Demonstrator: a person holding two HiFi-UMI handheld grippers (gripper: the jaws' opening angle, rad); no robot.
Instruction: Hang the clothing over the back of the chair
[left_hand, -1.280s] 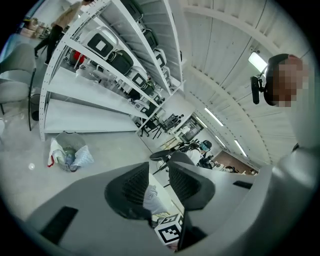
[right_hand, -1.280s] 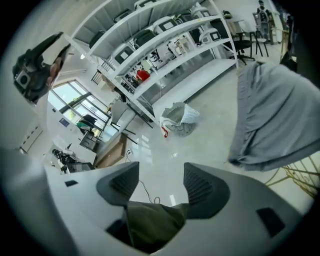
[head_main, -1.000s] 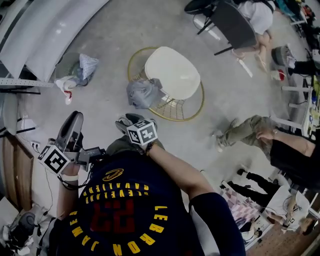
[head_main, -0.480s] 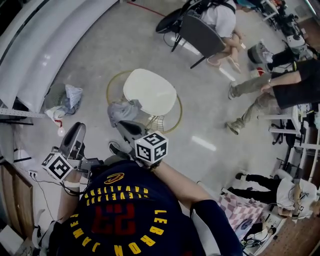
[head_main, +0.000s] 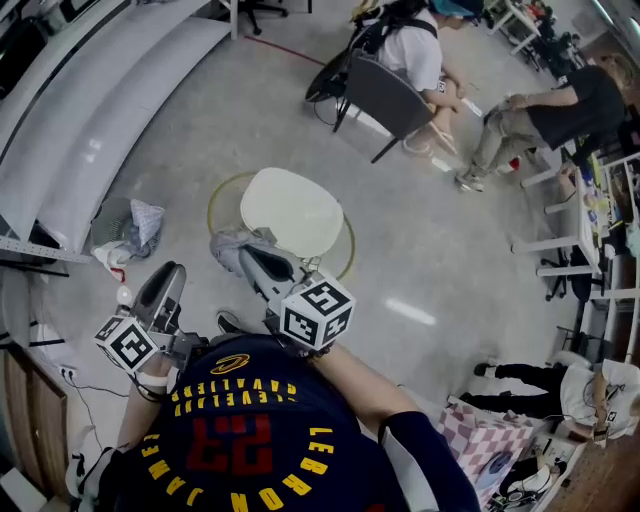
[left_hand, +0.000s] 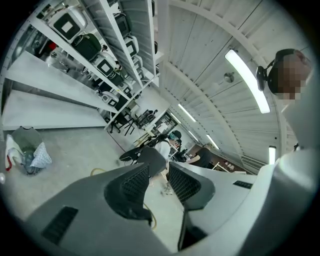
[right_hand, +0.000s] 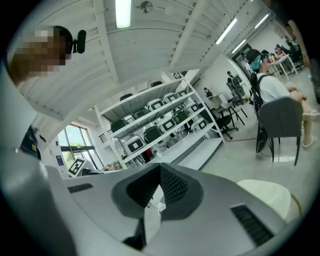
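Left gripper jaws apart, right gripper jaws just shut, both roughly level.

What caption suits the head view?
Right tool holds a grey garment beside the cream chair; left tool open, empty.

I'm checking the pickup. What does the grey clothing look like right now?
The grey clothing is soft, crumpled fabric bunched in a lump beside the cream chair seat, at its left edge in the head view. The right gripper, its jaws just closed, pinches a pale fold of it. Whether it touches the seat is unclear.
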